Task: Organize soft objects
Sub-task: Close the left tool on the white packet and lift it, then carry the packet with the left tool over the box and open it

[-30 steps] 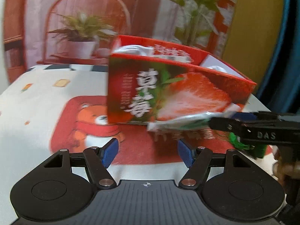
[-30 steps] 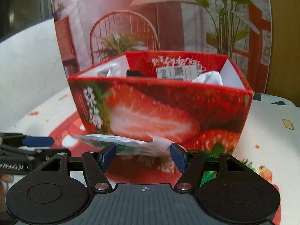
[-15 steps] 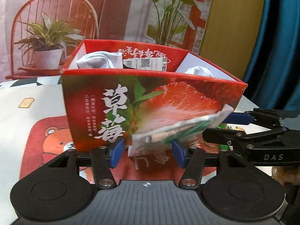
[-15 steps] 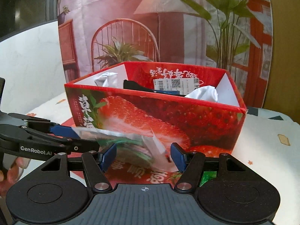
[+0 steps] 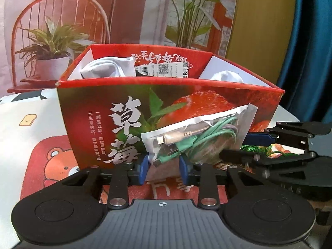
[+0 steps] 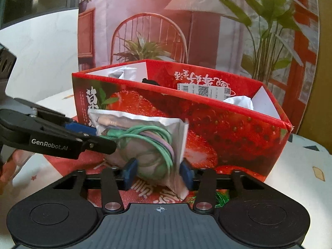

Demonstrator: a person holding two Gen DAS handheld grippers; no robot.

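Note:
A clear plastic bag of green and lilac cables (image 5: pixel 199 137) hangs in front of the red strawberry box (image 5: pixel 99 124), held at both ends. My left gripper (image 5: pixel 164 167) has the bag's lower left corner between its blue pads, and its jaws are closing on it. My right gripper (image 6: pixel 158 172) is closing on the other end of the bag (image 6: pixel 149 145), which bulges between its pads. Each view shows the other gripper side-on: the right gripper (image 5: pixel 290 145) and the left gripper (image 6: pixel 51 139). Inside the box (image 6: pixel 238 143) lie white cloths (image 5: pixel 108 69) and a black item (image 6: pixel 149 81).
The box stands on a cream tablecloth with a red bear print (image 5: pixel 56 161). Behind it hangs a backdrop picturing a chair and plants (image 5: pixel 58 37), with a blue curtain (image 5: pixel 307 51) to the right. A person's fingers (image 6: pixel 17 158) show under the left gripper.
The left gripper swung across to the bag and took its corner between the pads. Both pairs of jaws narrowed. The bag went from lying flat to crumpled and lifted against the box front.

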